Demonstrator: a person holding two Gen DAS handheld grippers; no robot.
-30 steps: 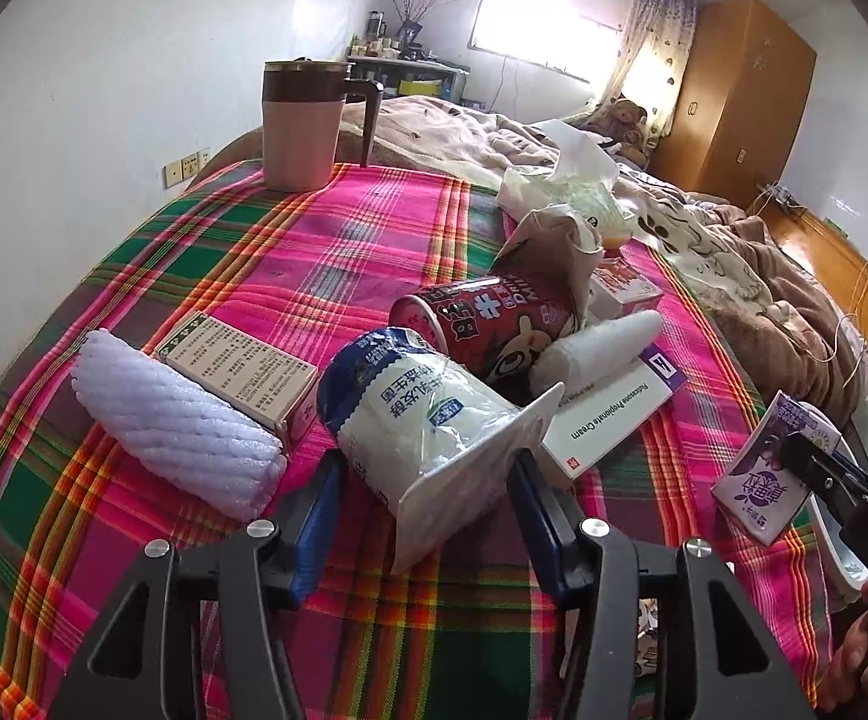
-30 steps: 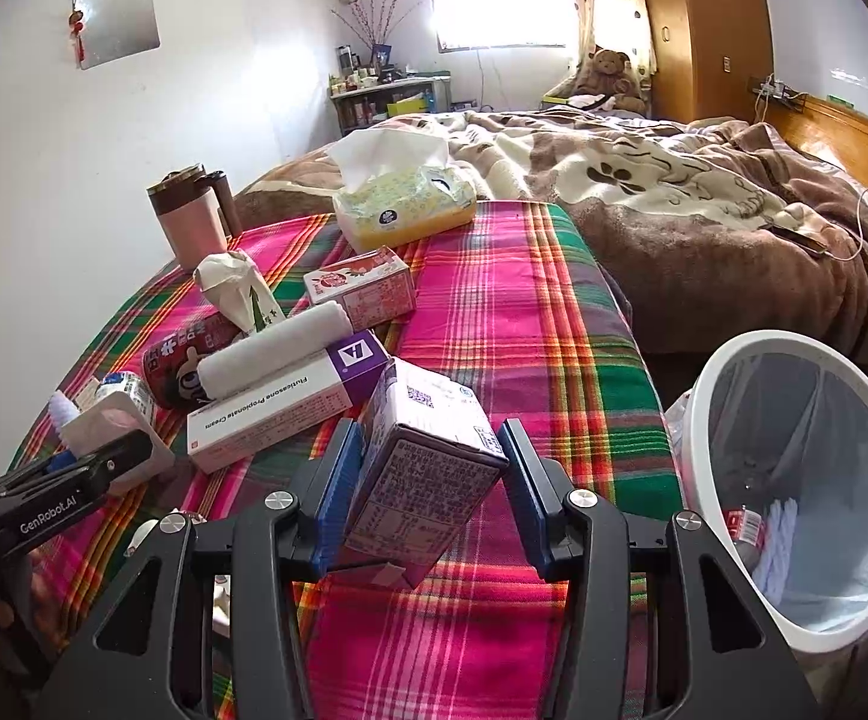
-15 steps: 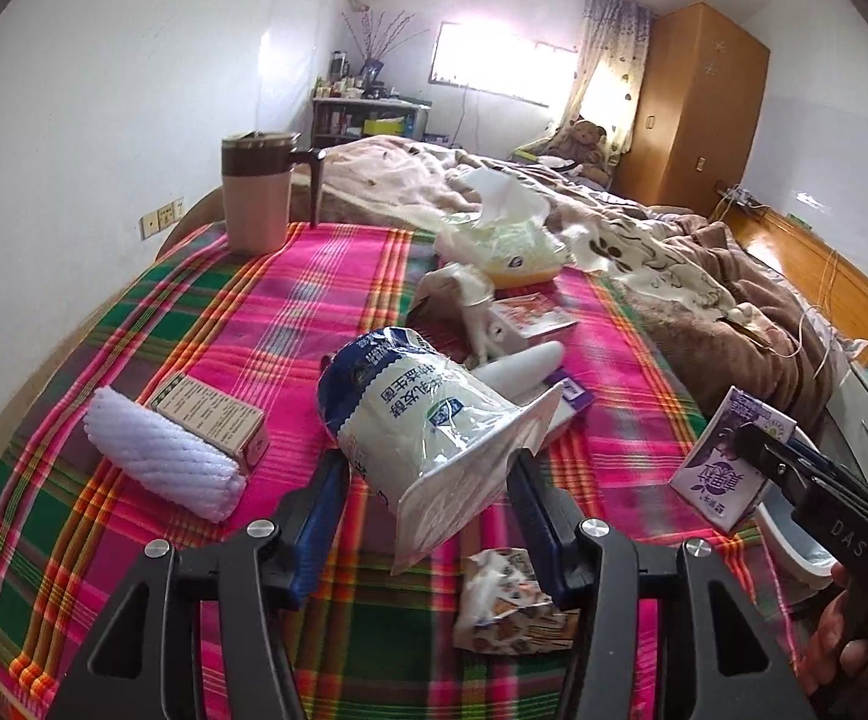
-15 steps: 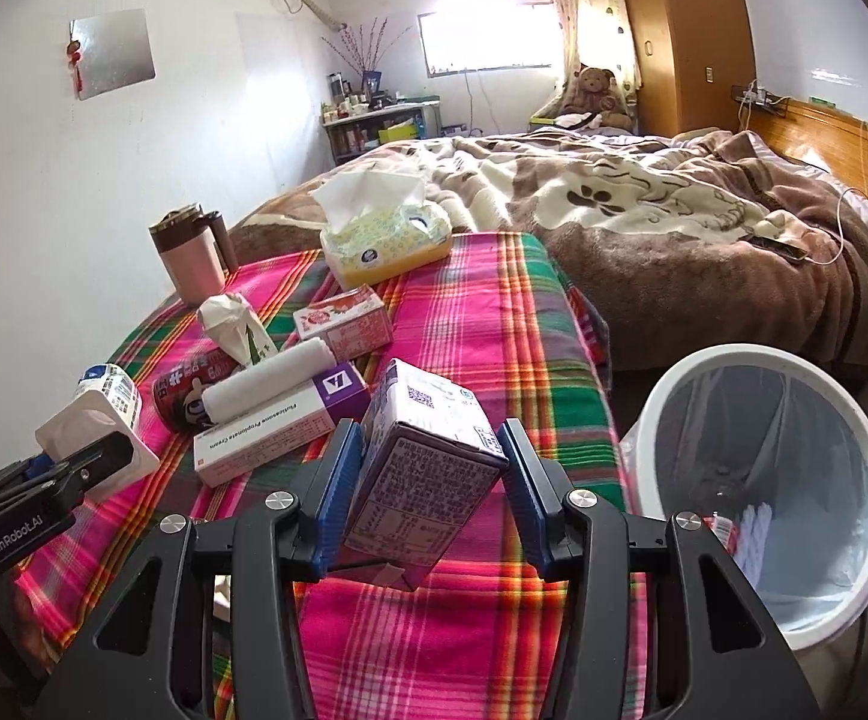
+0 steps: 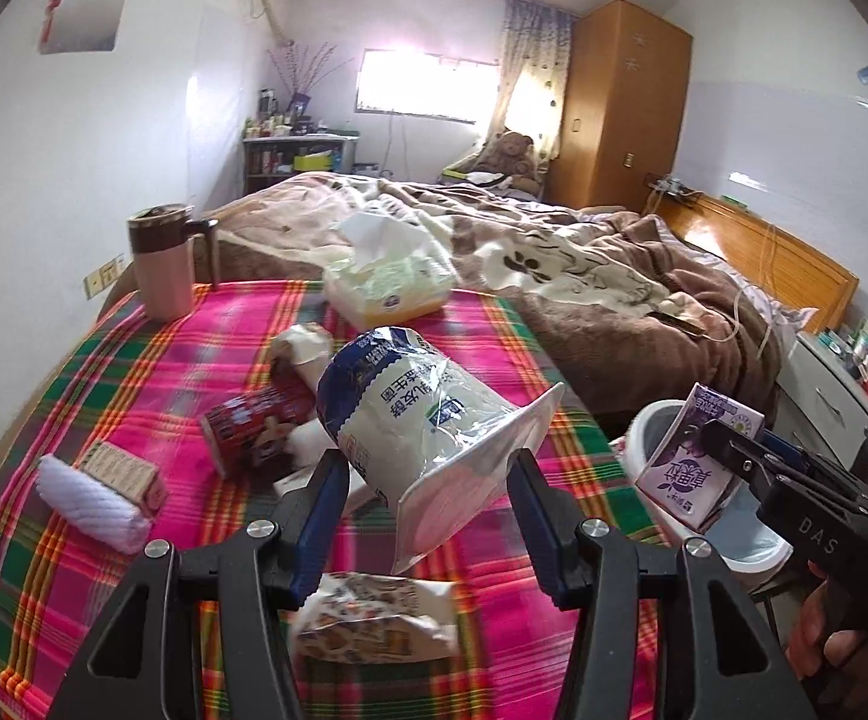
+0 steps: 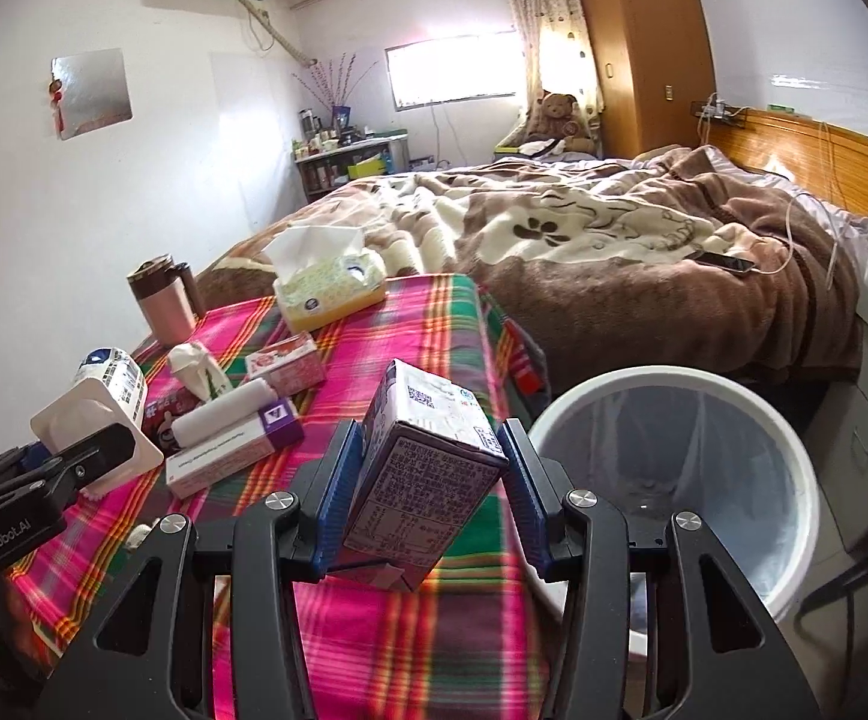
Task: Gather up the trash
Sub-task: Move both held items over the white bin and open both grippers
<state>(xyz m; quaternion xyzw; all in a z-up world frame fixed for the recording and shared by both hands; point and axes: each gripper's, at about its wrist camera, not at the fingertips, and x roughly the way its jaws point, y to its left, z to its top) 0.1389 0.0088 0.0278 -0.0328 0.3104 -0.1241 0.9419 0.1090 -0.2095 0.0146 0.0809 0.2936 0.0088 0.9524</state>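
My left gripper (image 5: 428,480) is shut on a white and blue yogurt cup (image 5: 416,420), held tilted above the plaid cloth (image 5: 104,384). In the right wrist view that cup (image 6: 104,396) shows at the far left. My right gripper (image 6: 431,471) is shut on a purple drink carton (image 6: 428,468), held beside a white trash bin (image 6: 667,480) lined with a clear bag. From the left wrist view the carton (image 5: 697,456) hangs just over the bin (image 5: 649,426). A crumpled snack wrapper (image 5: 374,618) lies under the left gripper.
On the cloth lie a red can (image 5: 254,426), a white roll (image 5: 95,501), a small box (image 5: 128,471), a cream box (image 6: 230,450), a red box (image 6: 284,363) and a tissue pack (image 6: 329,288). A pink mug (image 5: 161,270) stands at the back. A bed (image 6: 613,252) lies beyond.
Both grippers have risen and swung right with their loads. The bin has come nearer in the right wrist view, and the snack wrapper has appeared beneath the left gripper.
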